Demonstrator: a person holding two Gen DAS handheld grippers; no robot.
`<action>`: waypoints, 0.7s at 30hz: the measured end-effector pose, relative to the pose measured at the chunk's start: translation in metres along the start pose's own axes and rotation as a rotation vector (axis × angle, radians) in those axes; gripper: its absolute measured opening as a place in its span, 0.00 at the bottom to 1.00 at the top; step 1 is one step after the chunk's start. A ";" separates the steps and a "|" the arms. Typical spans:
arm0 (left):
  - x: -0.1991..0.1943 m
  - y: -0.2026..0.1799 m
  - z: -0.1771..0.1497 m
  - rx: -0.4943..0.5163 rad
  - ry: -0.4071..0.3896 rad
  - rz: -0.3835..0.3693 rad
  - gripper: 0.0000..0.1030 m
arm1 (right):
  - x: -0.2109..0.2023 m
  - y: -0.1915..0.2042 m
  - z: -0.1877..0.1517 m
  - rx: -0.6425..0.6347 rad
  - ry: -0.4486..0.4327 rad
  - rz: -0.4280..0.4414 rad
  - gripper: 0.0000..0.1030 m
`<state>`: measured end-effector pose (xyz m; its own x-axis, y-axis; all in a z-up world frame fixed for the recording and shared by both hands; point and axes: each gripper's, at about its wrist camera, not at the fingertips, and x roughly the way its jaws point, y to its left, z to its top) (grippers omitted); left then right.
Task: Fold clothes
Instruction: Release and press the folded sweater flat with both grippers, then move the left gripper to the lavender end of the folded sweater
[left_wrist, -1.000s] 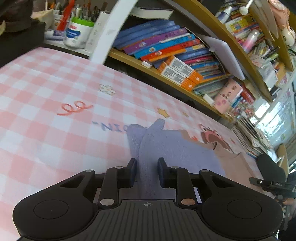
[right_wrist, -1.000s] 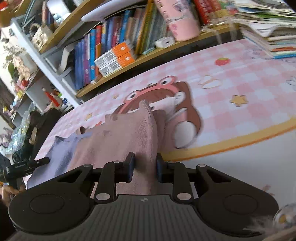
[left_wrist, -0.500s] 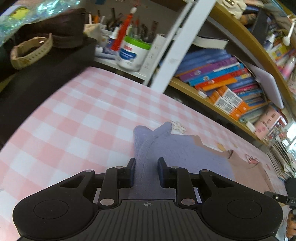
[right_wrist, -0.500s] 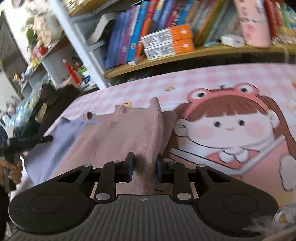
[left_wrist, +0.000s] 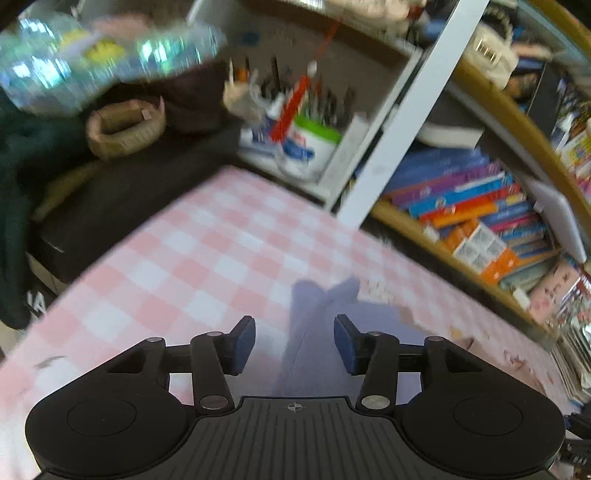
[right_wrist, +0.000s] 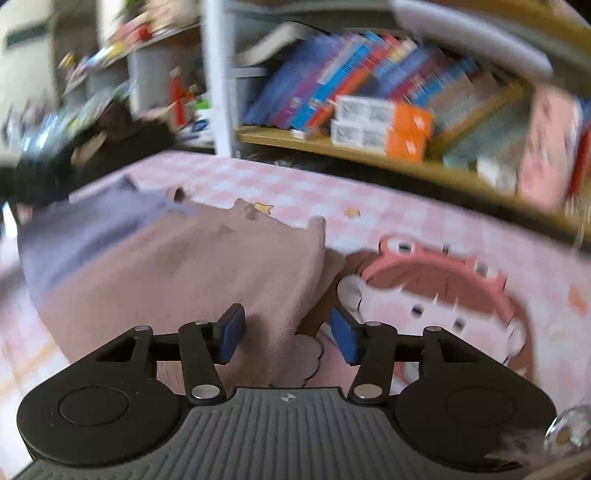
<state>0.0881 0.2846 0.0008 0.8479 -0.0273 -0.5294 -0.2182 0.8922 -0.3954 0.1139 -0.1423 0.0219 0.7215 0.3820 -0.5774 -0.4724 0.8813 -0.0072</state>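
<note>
A garment with a lilac part (left_wrist: 314, 339) and a dusty pink part (right_wrist: 192, 266) lies on the pink checked table cover (left_wrist: 192, 266). My left gripper (left_wrist: 294, 345) is open, its fingers on either side of a raised fold of the lilac cloth. My right gripper (right_wrist: 287, 334) is open over the right edge of the pink cloth, which rises in a fold between the fingers. The lilac part also shows at the left of the right wrist view (right_wrist: 92, 221). Both views are blurred by motion.
A wooden shelf of books (left_wrist: 480, 221) runs behind the table, with orange-and-white boxes (right_wrist: 380, 125). A white post (left_wrist: 399, 110), a pen pot (left_wrist: 310, 147) and a woven basket (left_wrist: 125, 129) on dark cloth stand at the back left. A cartoon girl print (right_wrist: 443, 295) covers the table's right.
Both grippers have opened and let go of the garment. The cloth has dropped onto the table, and both cameras have swung left.
</note>
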 end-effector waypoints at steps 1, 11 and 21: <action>-0.010 -0.003 -0.001 0.008 -0.016 0.009 0.50 | -0.003 0.001 0.000 -0.037 -0.009 -0.001 0.50; -0.096 -0.032 -0.032 -0.015 -0.069 0.062 0.70 | -0.025 -0.021 0.004 -0.103 -0.116 0.198 0.54; -0.092 -0.038 -0.067 -0.190 0.001 0.066 0.70 | -0.018 -0.024 0.000 -0.226 -0.097 0.349 0.59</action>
<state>-0.0138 0.2230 0.0148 0.8282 0.0282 -0.5597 -0.3608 0.7911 -0.4940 0.1116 -0.1705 0.0323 0.5375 0.6808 -0.4975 -0.7882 0.6153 -0.0096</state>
